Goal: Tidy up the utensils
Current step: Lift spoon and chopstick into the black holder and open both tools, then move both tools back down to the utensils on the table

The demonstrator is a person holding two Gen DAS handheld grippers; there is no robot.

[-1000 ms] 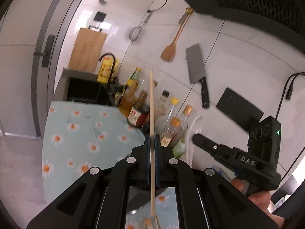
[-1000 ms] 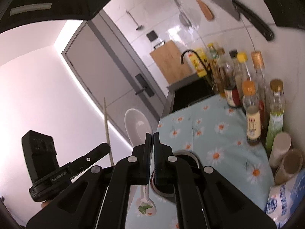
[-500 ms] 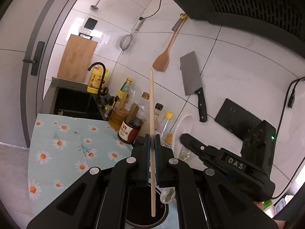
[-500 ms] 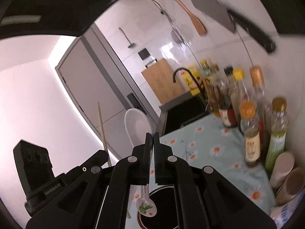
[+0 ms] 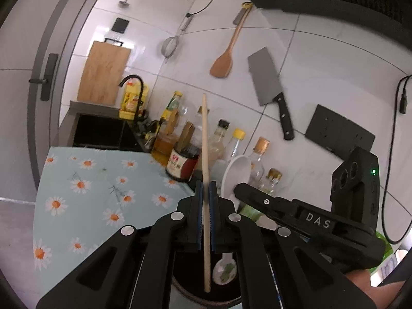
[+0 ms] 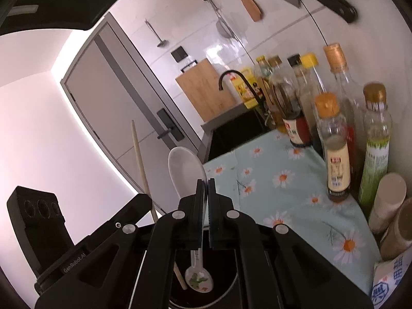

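My left gripper (image 5: 205, 189) is shut on a wooden chopstick (image 5: 204, 141) held upright; its lower end hangs over a dark round holder (image 5: 206, 293). My right gripper (image 6: 205, 186) is shut on a white ceramic spoon (image 6: 184, 170), bowl up, with its painted handle end (image 6: 198, 279) down inside the same holder (image 6: 224, 288). In the left wrist view the right gripper (image 5: 239, 189) holds the spoon (image 5: 235, 172) just right of the chopstick. In the right wrist view the chopstick (image 6: 139, 157) stands to the left.
A row of sauce and oil bottles (image 6: 332, 139) stands along the tiled wall on the daisy-print cloth (image 5: 85, 193). A black sink (image 5: 103, 132) lies beyond. A cleaver (image 5: 267, 85), wooden spatula (image 5: 226, 51) and cutting board (image 5: 103, 72) hang on the wall.
Both grippers have come down and closer together over the holder. The spoon's handle and the chopstick's lower end now sit lower in the holder's mouth.
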